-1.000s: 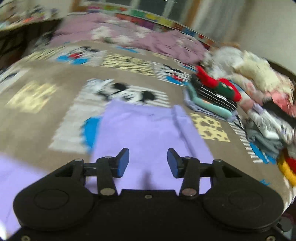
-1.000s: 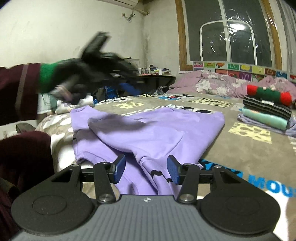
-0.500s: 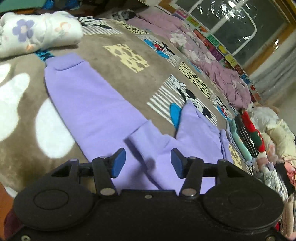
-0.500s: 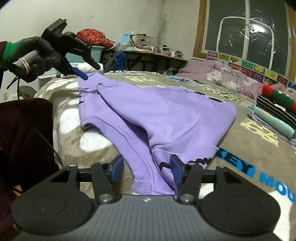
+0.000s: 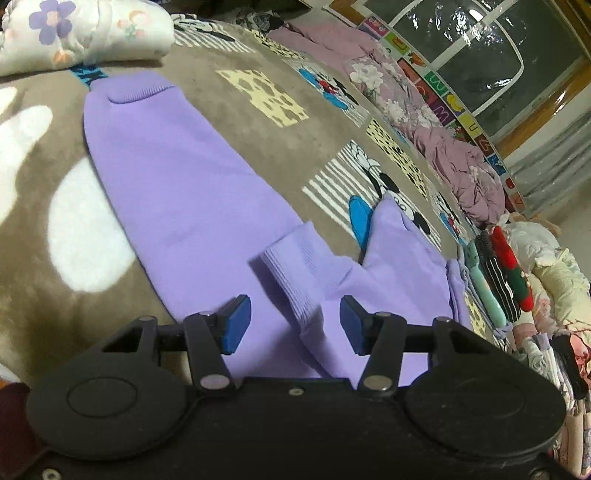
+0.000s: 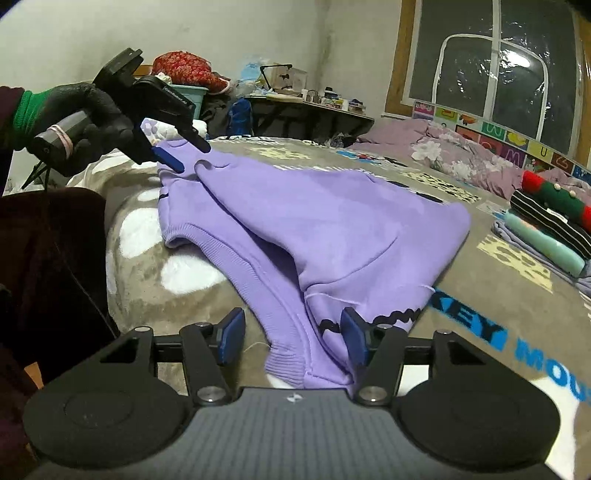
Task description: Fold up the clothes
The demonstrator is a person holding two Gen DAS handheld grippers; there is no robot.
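A lilac sweatshirt (image 6: 314, 221) lies spread on the bed, one sleeve (image 5: 177, 177) stretched out flat toward the pillow end. My left gripper (image 5: 293, 325) is open, its jaws either side of a ribbed cuff (image 5: 291, 273) lying on the body of the garment. It also shows in the right wrist view (image 6: 184, 155), held by a black-gloved hand over the sweatshirt's far end. My right gripper (image 6: 291, 341) is open, with the ribbed hem (image 6: 284, 365) between its jaws.
A brown cartoon-print blanket (image 5: 229, 110) covers the bed. A stack of folded clothes (image 6: 546, 225) sits at the right, and also shows in the left wrist view (image 5: 498, 273). A floral pillow (image 5: 85, 33) lies at the far left. A pink quilt (image 6: 461, 158) lies under the window.
My left gripper swung from the sweatshirt's body to its sleeve end and dropped closer over the cuff. My right gripper moved closer to the hem. Both stayed open.
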